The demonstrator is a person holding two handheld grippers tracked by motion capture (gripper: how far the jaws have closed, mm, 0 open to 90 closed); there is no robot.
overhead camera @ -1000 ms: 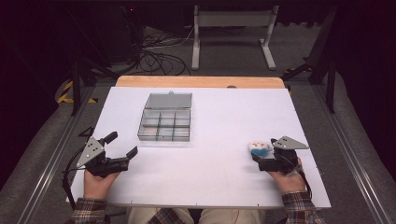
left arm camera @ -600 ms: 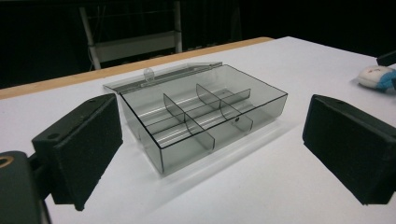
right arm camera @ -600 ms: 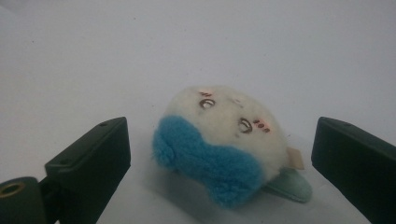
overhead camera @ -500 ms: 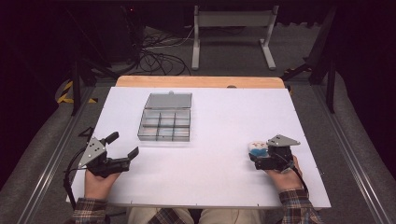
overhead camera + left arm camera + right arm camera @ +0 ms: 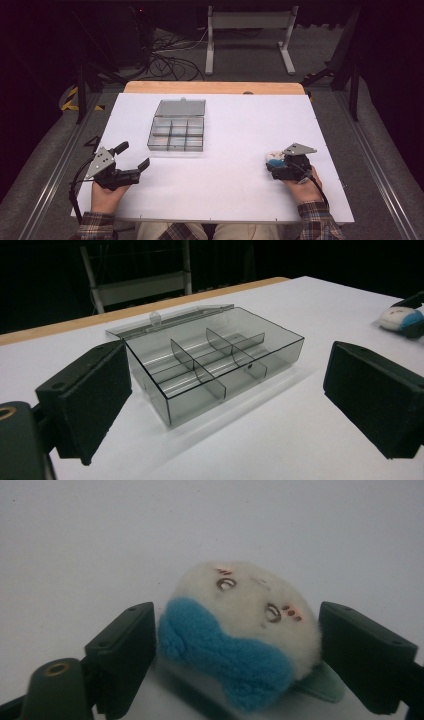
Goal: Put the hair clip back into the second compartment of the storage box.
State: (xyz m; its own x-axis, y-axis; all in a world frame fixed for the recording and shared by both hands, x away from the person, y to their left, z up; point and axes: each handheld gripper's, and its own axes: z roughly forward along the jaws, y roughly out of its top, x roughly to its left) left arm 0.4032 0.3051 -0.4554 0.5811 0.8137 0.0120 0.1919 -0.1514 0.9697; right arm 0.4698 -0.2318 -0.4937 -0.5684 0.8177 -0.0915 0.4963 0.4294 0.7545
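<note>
A small white plush toy (image 5: pixel 245 605) with a blue patch lies on the white table sheet (image 5: pixel 235 130) at the right. My right gripper (image 5: pixel 237 635) has just been closing its jaws, and both pads now touch the toy's sides. In the high view the same right gripper (image 5: pixel 274 162) sits over the toy (image 5: pixel 274 158). At the near left, my left gripper (image 5: pixel 134 155) hovers open, holding nothing. The left gripper view looks between its wide-apart jaws (image 5: pixel 232 395) at a clear grey compartment box (image 5: pixel 215 360), with the toy (image 5: pixel 397 319) far to the right.
The compartment box (image 5: pixel 176 131) stands left of the table's middle, its lid (image 5: pixel 181 107) laid open behind it and its cells empty. A wooden strip (image 5: pixel 215 87) edges the far side. Beyond it are cables and a metal stand (image 5: pixel 247 30) on the floor.
The right gripper's jaws have closed in on the plush toy after standing wide around it. The left gripper has kept still.
</note>
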